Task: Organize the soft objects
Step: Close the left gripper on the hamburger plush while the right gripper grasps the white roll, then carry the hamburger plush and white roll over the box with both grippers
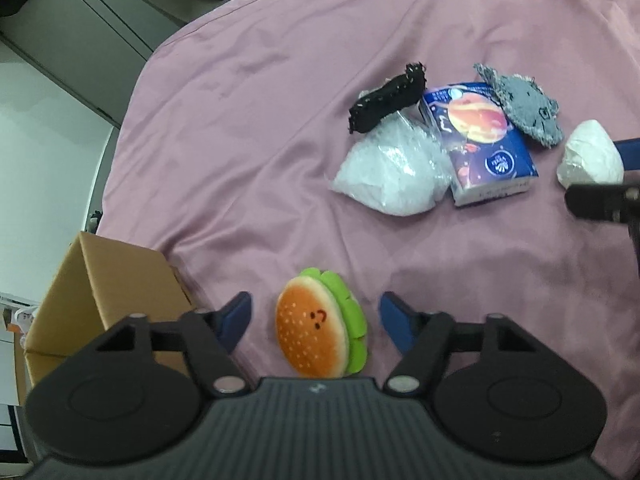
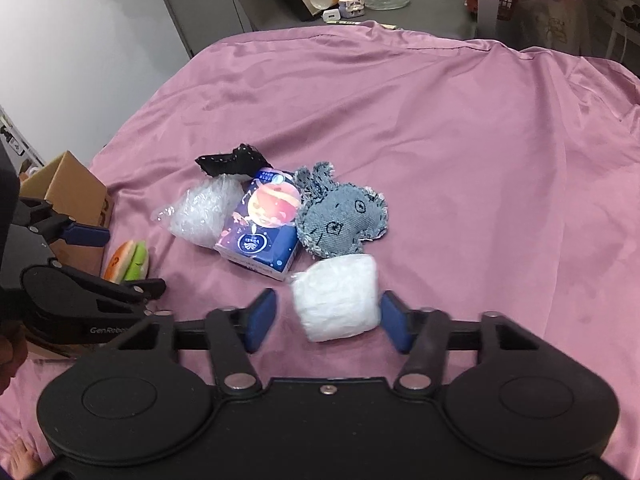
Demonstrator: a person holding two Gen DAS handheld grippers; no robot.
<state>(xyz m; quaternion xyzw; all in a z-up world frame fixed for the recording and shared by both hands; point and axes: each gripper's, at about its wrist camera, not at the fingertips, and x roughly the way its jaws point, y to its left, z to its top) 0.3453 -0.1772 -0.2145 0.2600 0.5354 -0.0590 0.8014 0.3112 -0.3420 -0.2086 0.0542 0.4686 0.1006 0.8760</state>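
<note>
While both jaws stand spread, left gripper should straddle the burger plush; right gripper centres on the white wrapped bundle before squeezing.

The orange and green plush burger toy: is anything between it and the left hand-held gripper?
Nothing visible. The orange and green plush burger toy lies on the pink cloth between the open fingers of the left hand-held gripper, untouched.

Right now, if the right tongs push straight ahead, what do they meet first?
The white wrapped bundle, already between the open right tongs. Just past it lies the denim bunny, though depth there is hard to judge.
</note>
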